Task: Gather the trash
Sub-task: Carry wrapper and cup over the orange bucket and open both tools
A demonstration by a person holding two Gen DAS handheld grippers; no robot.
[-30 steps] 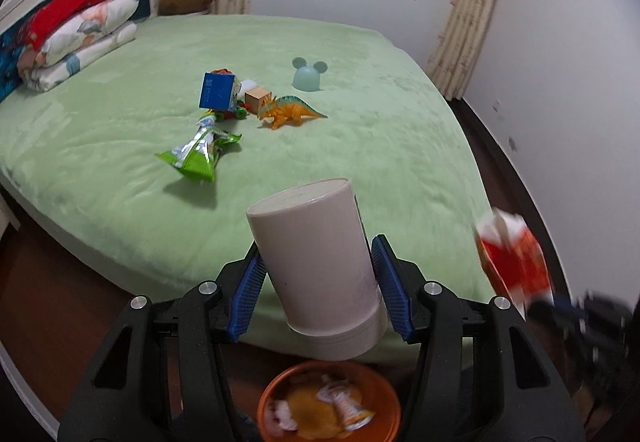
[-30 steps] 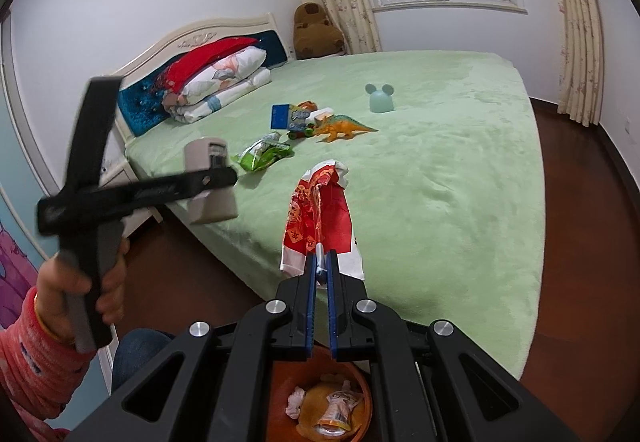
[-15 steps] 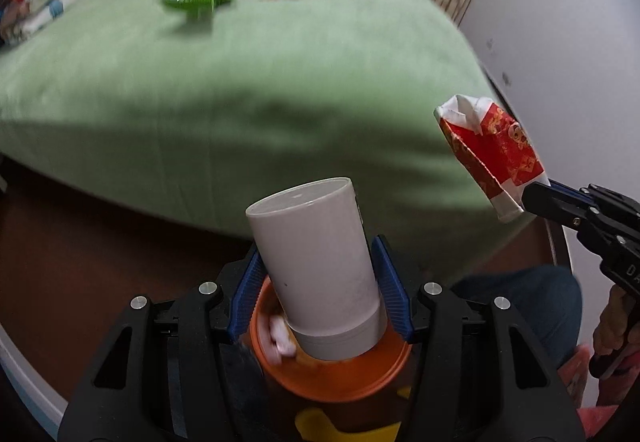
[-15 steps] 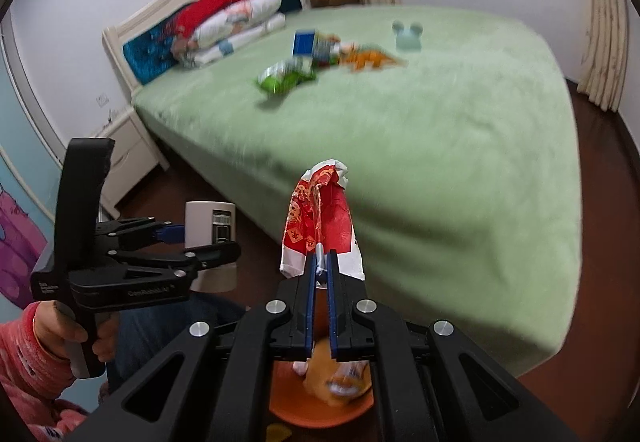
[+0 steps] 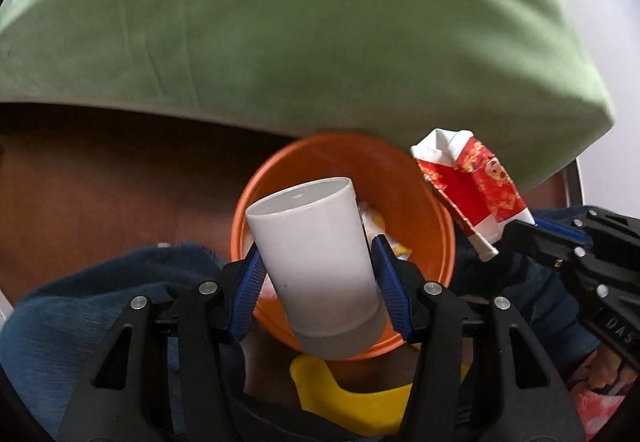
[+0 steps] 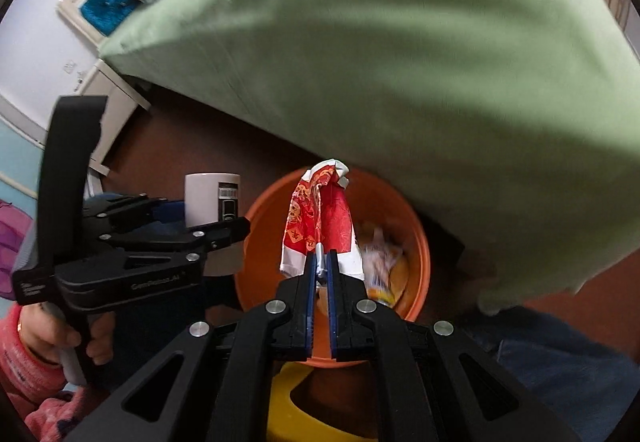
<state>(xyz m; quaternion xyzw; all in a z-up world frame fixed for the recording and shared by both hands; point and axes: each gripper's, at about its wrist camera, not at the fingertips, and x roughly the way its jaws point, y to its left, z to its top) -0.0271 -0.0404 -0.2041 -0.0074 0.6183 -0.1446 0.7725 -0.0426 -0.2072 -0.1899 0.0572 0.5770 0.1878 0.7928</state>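
Orange bin (image 5: 436, 218) sits directly below both grippers. Left gripper (image 5: 316, 274), jaws clamped on the white cup (image 5: 312, 246), points toward twelve o'clock over the rim; right gripper (image 6: 320, 270) pinches the red wrapper (image 6: 320, 218), standing upright above the opening.

I'm gripping the white cup (image 5: 316, 266) in my left gripper (image 5: 316, 282), holding it over the orange bin (image 5: 424, 202). My right gripper (image 5: 516, 232) is pinching the red wrapper (image 5: 472, 194) above the bin's rim.
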